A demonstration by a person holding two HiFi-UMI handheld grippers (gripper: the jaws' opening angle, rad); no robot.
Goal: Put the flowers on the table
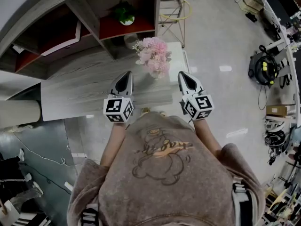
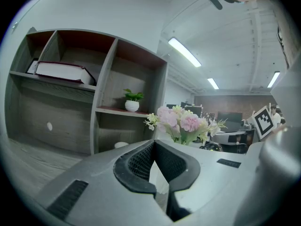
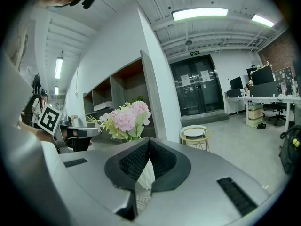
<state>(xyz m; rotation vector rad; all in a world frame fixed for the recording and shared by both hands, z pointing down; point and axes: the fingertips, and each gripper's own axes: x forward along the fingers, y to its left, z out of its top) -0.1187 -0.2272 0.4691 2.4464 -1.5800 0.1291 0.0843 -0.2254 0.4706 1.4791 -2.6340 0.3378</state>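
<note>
Jaws of the left gripper (image 1: 127, 74) and the right gripper (image 1: 181, 74) are pressed together, with nothing pinched. Pink and white flowers (image 1: 153, 55) are seen upright on the grey wooden table (image 1: 80, 91), between both tips and just ahead of them.

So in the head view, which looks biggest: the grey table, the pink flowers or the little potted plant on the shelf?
Largest to smallest:
1. table
2. pink flowers
3. potted plant
No two look alike in size.
</note>
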